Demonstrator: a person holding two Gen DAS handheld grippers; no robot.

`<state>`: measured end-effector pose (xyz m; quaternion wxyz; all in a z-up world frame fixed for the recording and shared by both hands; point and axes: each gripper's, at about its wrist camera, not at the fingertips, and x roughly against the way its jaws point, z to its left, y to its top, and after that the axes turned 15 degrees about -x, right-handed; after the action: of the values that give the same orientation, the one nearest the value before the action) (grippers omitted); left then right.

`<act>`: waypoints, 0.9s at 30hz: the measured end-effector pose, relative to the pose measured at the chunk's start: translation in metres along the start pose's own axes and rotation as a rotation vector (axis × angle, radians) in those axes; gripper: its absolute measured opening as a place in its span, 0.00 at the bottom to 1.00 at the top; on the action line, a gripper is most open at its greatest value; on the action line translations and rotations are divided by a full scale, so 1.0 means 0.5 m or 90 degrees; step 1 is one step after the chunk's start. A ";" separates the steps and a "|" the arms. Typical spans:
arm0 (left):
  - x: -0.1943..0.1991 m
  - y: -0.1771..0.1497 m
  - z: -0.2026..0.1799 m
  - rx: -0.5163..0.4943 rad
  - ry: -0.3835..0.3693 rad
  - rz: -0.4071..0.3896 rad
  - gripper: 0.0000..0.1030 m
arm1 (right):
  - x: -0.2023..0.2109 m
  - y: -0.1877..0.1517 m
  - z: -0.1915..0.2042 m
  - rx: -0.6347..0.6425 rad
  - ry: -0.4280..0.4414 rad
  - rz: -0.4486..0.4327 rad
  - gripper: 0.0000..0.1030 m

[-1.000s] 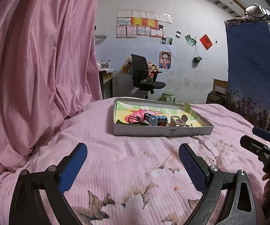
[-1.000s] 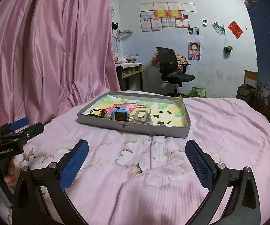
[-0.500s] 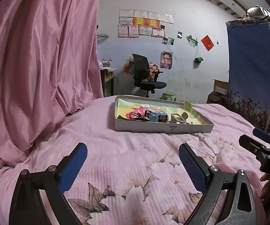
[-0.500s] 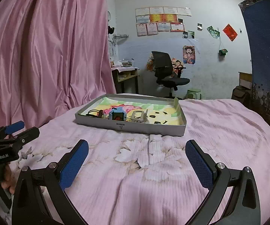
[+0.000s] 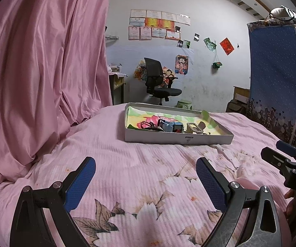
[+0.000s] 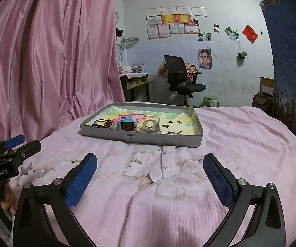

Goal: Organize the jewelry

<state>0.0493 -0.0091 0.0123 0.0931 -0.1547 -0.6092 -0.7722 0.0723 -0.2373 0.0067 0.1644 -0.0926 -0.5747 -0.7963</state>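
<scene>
A shallow grey tray (image 5: 168, 139) (image 6: 106, 132) with a colourful lining lies on the pink floral bedspread. Inside it are a blue watch-like piece (image 5: 171, 126) (image 6: 126, 125), a dark cord bracelet (image 5: 148, 125) (image 6: 100, 122) and a pale hair clip (image 5: 195, 128) (image 6: 150, 126). My left gripper (image 5: 146, 177) is open and empty, well short of the tray. Open and empty too, my right gripper (image 6: 150, 173) hovers over the bedspread in front of the tray. Each gripper shows at the edge of the other's view, held by a hand.
A pink curtain (image 5: 45, 72) hangs along the left of the bed. A blue patterned cloth (image 5: 279, 78) stands at the right. Beyond the bed are an office chair (image 6: 180, 80), a desk (image 6: 135, 82) and a green stool (image 6: 210, 100).
Both views have dropped lower and tilted up slightly, so the tray now looks flatter and more edge-on. Both grippers stay open and empty.
</scene>
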 end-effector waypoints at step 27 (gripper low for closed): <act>0.000 -0.002 0.000 0.000 -0.002 0.000 0.95 | -0.004 -0.001 -0.003 -0.002 -0.001 0.002 0.98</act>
<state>0.0492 -0.0088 0.0113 0.0924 -0.1558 -0.6090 -0.7722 0.0740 -0.2382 0.0052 0.1653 -0.0941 -0.5734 -0.7969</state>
